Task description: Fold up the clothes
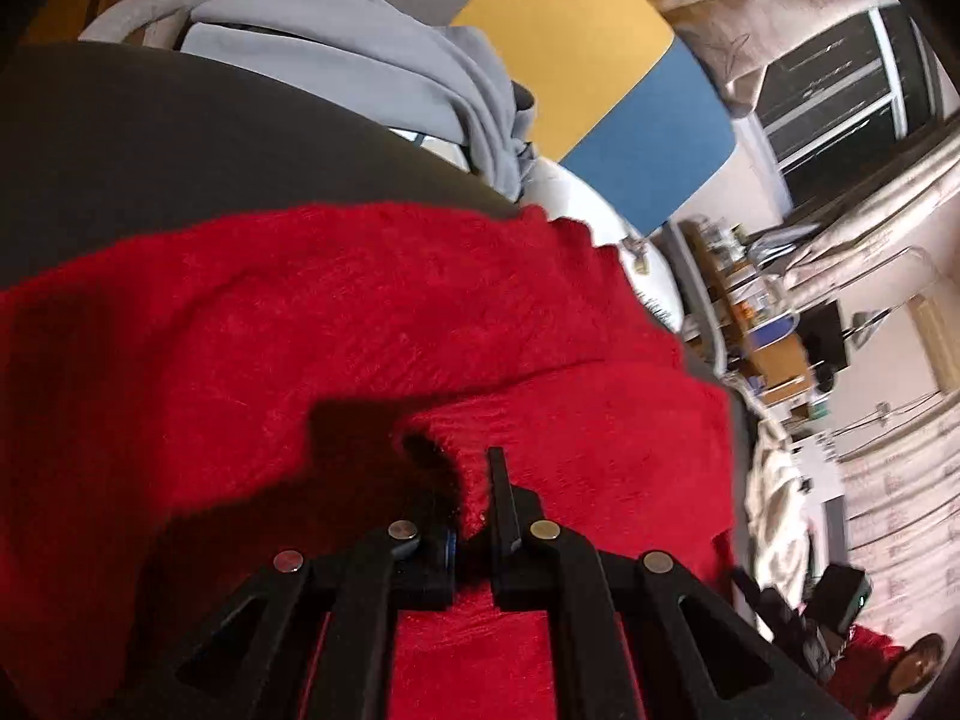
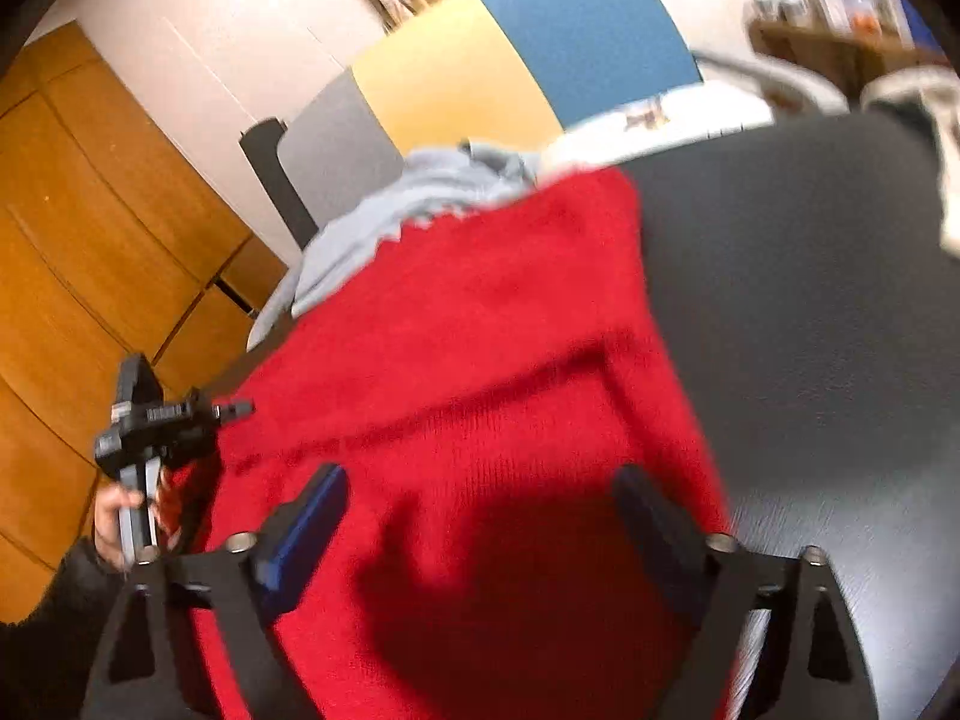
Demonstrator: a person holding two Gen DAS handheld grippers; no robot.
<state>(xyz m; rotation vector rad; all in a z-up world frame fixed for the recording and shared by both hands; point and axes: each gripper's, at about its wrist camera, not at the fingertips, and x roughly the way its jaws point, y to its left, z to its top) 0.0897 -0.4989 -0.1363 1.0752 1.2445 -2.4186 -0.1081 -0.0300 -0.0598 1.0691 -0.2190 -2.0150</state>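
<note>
Left gripper point(image 1: 474, 498) is clamped on a raised fold of the red sweater point(image 1: 360, 324). Right gripper point(image 2: 480, 516) hovers spread apart above the sweater, whose length runs straight ahead.

Red sweater point(image 1: 372, 324) runs off the bottom & left edges in the left wrist view, and its pinched fold hides most of one finger of the left tongs point(image 1: 474, 480). In the right wrist view the sweater point(image 2: 480, 390) is cut off at the bottom, w/ motion blur smearing its far edge and the grey garment point(image 2: 384, 222) behind. Shelf clutter point(image 1: 756, 312) at right is too small & blurry to ID; the person point(image 1: 900, 672) is clipped by the lens rim.
</note>
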